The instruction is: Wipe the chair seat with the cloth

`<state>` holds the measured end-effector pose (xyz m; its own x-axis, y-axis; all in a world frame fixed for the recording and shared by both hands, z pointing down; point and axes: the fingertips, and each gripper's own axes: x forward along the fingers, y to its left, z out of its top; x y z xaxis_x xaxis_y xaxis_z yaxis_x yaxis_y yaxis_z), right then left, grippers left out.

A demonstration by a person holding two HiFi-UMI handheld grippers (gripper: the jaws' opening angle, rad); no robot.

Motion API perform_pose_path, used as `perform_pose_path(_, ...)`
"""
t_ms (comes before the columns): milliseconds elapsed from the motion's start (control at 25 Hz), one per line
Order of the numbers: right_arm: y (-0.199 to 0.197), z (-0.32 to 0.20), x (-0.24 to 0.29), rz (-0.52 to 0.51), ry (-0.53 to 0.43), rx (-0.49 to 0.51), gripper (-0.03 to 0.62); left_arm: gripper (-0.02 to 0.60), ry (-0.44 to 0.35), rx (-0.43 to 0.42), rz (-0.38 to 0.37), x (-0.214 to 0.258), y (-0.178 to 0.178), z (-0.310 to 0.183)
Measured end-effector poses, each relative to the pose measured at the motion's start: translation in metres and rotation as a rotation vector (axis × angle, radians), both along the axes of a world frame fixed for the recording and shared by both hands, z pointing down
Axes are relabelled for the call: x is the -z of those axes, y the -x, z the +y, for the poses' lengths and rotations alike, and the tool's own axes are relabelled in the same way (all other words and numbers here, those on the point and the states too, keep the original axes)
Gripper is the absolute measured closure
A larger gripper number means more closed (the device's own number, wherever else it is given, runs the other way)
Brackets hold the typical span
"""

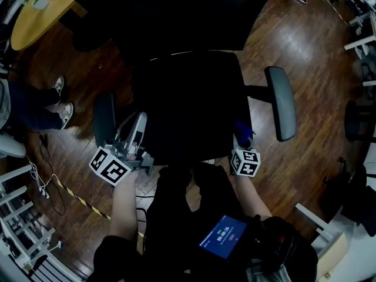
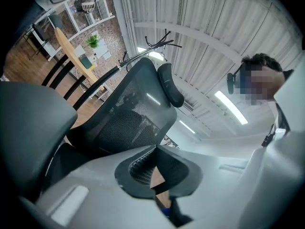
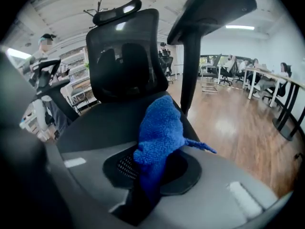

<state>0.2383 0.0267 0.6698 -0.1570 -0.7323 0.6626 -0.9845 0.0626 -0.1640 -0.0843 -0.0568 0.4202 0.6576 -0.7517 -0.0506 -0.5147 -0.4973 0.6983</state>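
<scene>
One black mesh office chair (image 1: 188, 98) fills the centre of the head view, with two grey padded armrests, one at the left (image 1: 104, 119) and one at the right (image 1: 281, 101). There is one blue knitted cloth (image 3: 159, 137). There are two hand-held grippers, the left gripper (image 1: 136, 135) and the right gripper (image 1: 242, 138). At the upper left stand one round yellow table (image 1: 32, 19) and two white trainers (image 1: 63, 101).

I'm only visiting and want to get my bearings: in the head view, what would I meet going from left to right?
A bystander's shoes → left tongs → black chair seat → right tongs holding the blue cloth → right armrest.
</scene>
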Motion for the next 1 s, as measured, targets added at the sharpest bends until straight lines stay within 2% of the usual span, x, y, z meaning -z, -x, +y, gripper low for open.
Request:
perform_pose_path(160,0.027,-0.025,0.038,-0.094,-0.105,0.077,0.510,0.591,0.002,0.002,-0.019,0.003,-0.004,0.002)
perform_pose_path(400,0.085,-0.069,0.174,-0.276,-0.340,0.228,0.510,0.591,-0.027,-0.022,-0.011,0.047,-0.026,0.011)
perform_pose_path(640,0.115,-0.055,0.339,-0.494,-0.509,0.347,0.510,0.591,-0.077,-0.037,0.012,0.134,-0.042,0.034)
perform_pose_path(800,0.119,-0.032,0.445,-0.618,-0.628,0.435,0.510,0.591,-0.156,-0.051,0.036,0.207,-0.047,0.057)
perform_pose_path(880,0.117,-0.018,0.484,-0.662,-0.685,0.480,0.510,0.591,-0.207,-0.057,0.047,0.237,-0.052,0.071)
perform_pose_path(1000,0.110,-0.002,0.515,-0.699,-0.749,0.524,0.510,0.591,-0.268,-0.050,0.049,0.261,-0.060,0.085)
